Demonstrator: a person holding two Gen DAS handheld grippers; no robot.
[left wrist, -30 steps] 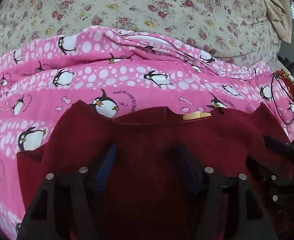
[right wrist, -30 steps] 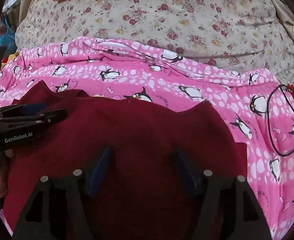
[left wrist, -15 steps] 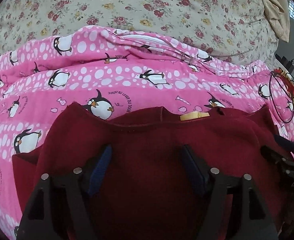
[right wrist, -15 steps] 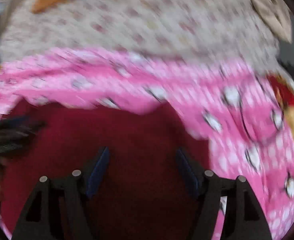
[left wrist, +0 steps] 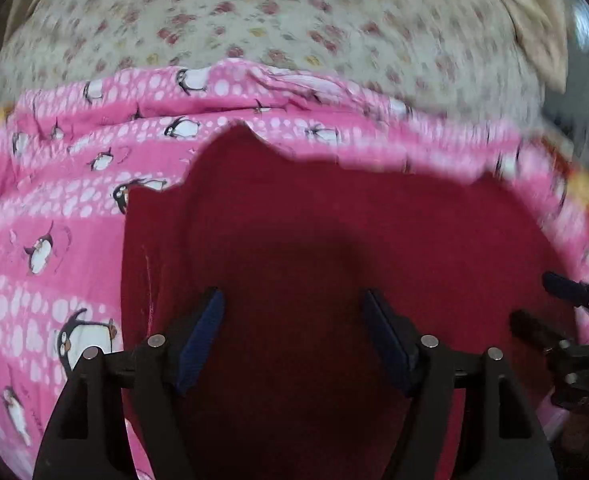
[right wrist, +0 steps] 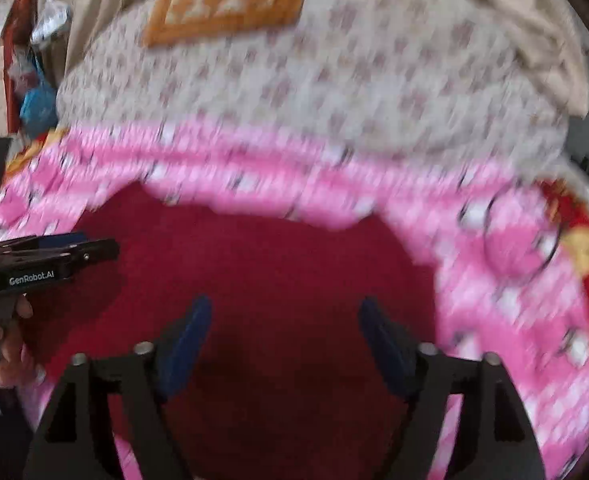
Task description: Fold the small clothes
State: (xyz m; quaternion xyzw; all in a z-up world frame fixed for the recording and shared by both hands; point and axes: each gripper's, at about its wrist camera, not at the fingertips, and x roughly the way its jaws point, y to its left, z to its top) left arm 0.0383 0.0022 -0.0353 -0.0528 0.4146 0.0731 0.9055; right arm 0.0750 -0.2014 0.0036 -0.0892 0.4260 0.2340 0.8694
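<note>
Red top [left wrist: 334,232] lying flat on pink sheet [left wrist: 54,208], mid-fold. L gripper [left wrist: 294,336] & R gripper [right wrist: 282,336] both spread, R's jaws just been widening, nothing pinched. Next prob needs an edge grabbed.

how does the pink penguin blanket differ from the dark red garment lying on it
The pink penguin blanket is printed with penguins and white dots; the dark red garment is plain. The blanket is the larger and reaches past the garment on the left, right and far sides, while the garment covers only its middle. The blanket is rumpled along its far edge; the garment lies fairly flat. Both are soft fabric spread on the bed.
</note>
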